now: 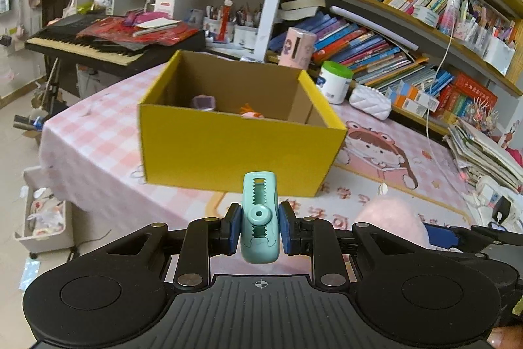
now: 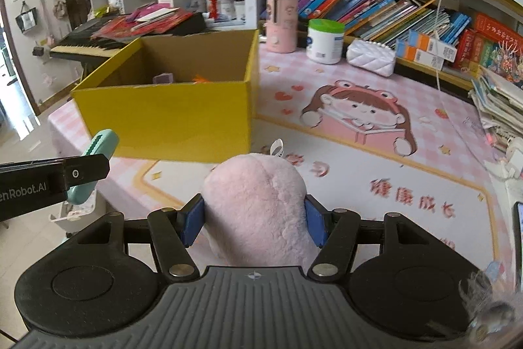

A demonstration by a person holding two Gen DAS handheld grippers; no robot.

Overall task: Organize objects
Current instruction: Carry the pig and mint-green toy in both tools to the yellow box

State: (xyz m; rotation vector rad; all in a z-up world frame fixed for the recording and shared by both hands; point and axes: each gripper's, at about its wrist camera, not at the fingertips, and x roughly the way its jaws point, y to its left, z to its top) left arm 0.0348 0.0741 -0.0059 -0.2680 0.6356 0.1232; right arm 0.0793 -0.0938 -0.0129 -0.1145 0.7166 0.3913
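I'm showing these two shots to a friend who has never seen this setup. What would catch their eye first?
Probably the yellow cardboard box, open-topped on the pink checked desk mat, with a few small things already inside. In front of it, the left gripper has its jaws clamped on a mint-green correction tape dispenser, while the right gripper squeezes a fluffy pink plush toy. Behind, crowded bookshelves fill the right side.

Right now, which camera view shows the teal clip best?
The left wrist view: the teal clip faces the camera whole, between the pads. The right wrist view shows only its two ends, past a black finger.
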